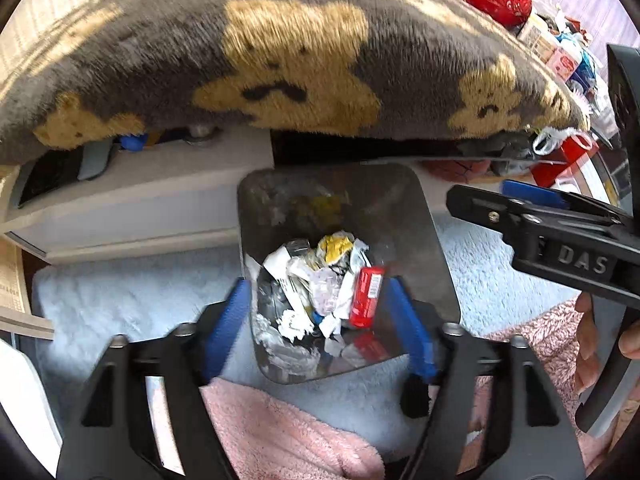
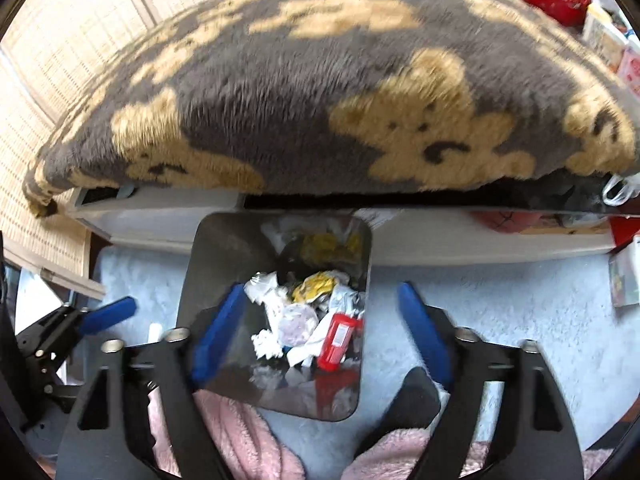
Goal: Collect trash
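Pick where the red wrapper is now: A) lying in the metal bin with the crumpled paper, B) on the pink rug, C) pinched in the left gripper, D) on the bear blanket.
A: the red wrapper lies among crumpled paper inside the metal bin, with both grippers open and empty.

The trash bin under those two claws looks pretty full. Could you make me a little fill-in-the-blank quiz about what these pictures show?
1. The shiny metal bin stands on a pale blue ____.
2. The brightest wrapper among the crumpled trash is ____.
3. Both the left claw and the right claw have their jaws ____, gripping nothing.
4. The grey blanket above the bin is patterned with tan ____.

Missing words: rug; red; open; bears
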Demonstrator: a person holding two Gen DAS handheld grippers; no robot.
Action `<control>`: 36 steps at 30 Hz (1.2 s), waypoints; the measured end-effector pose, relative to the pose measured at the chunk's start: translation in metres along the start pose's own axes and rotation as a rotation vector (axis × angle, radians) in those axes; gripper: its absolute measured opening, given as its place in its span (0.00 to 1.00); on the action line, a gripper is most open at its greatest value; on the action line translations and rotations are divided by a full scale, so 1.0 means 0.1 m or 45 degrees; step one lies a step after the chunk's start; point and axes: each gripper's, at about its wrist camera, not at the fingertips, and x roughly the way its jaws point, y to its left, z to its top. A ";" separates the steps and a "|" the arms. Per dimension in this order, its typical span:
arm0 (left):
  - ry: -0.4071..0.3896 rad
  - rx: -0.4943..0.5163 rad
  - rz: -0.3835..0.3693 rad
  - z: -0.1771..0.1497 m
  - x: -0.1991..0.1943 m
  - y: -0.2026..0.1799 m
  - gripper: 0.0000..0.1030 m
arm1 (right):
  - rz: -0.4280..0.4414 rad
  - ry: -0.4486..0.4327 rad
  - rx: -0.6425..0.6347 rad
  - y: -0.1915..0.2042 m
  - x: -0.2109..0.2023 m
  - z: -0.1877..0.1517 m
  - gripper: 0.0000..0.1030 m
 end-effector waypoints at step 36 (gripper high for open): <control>-0.871 0.012 0.215 0.39 -2.75 -0.22 0.92 | -0.264 -1.003 -0.036 0.15 -2.91 0.16 0.97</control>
